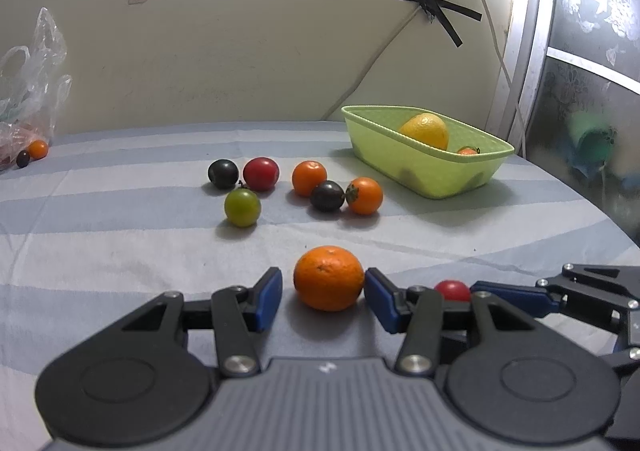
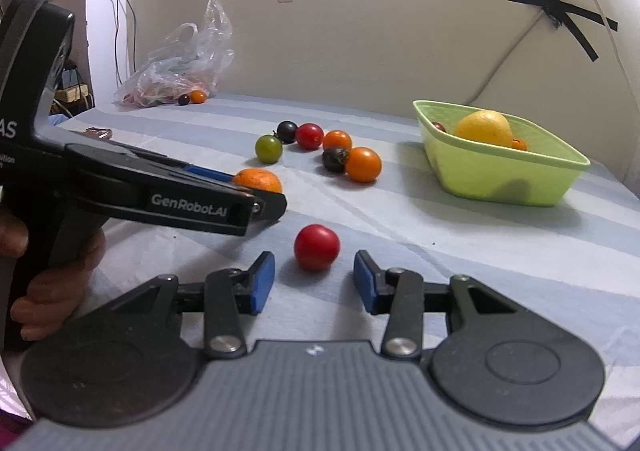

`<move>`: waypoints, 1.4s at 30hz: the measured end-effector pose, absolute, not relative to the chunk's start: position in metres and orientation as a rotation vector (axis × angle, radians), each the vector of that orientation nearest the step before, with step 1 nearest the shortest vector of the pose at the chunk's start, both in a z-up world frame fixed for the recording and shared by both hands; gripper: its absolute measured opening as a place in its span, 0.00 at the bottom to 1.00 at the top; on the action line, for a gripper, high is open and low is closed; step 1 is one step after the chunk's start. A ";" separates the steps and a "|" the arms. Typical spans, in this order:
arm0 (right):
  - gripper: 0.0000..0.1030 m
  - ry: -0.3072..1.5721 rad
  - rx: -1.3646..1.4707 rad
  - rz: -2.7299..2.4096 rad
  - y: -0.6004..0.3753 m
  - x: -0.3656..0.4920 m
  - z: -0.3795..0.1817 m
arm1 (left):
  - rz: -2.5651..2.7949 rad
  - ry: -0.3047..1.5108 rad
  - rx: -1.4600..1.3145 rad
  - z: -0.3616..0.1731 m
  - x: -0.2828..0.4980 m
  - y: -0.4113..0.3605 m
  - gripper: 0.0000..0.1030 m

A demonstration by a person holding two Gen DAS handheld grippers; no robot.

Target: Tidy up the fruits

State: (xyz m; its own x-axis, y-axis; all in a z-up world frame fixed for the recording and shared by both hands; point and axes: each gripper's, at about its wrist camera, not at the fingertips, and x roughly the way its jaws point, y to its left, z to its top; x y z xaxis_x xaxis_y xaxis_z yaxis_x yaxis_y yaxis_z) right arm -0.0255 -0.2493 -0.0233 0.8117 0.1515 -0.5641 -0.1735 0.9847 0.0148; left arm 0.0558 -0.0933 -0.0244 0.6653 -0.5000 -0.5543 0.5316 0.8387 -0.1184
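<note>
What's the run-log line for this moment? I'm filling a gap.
left claw: open around tangerine | right claw: open, red tomato just ahead | green basket: lemon inside

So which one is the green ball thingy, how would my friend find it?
Start at the light green basket on the striped cloth, then look left to the loose cluster of small round fruits. The green tomato sits at the cluster's near left, just in front of a red one. It is the only green fruit there.
</note>
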 end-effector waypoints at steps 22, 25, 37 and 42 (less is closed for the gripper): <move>0.49 0.599 -0.053 0.138 -0.246 -0.024 -0.024 | -0.592 0.608 0.032 -0.025 0.055 -0.090 0.45; 0.48 0.598 -0.059 0.139 -0.245 -0.024 -0.024 | -0.592 0.607 0.032 -0.025 0.055 -0.090 0.44; 0.26 0.604 0.012 0.201 -0.252 -0.017 -0.020 | -0.673 0.606 0.040 -0.022 0.052 -0.097 0.36; 0.26 0.540 0.047 0.157 -0.272 -0.020 -0.013 | -0.752 0.606 0.009 -0.001 0.068 -0.118 0.36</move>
State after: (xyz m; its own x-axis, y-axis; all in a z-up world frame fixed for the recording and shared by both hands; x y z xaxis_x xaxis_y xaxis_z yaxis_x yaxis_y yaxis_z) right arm -0.0198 -0.2721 -0.0135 0.8462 0.1613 -0.5078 -0.1366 0.9869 0.0859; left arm 0.0685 -0.1176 -0.0010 0.5690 -0.6378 -0.5191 0.6427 0.7387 -0.2031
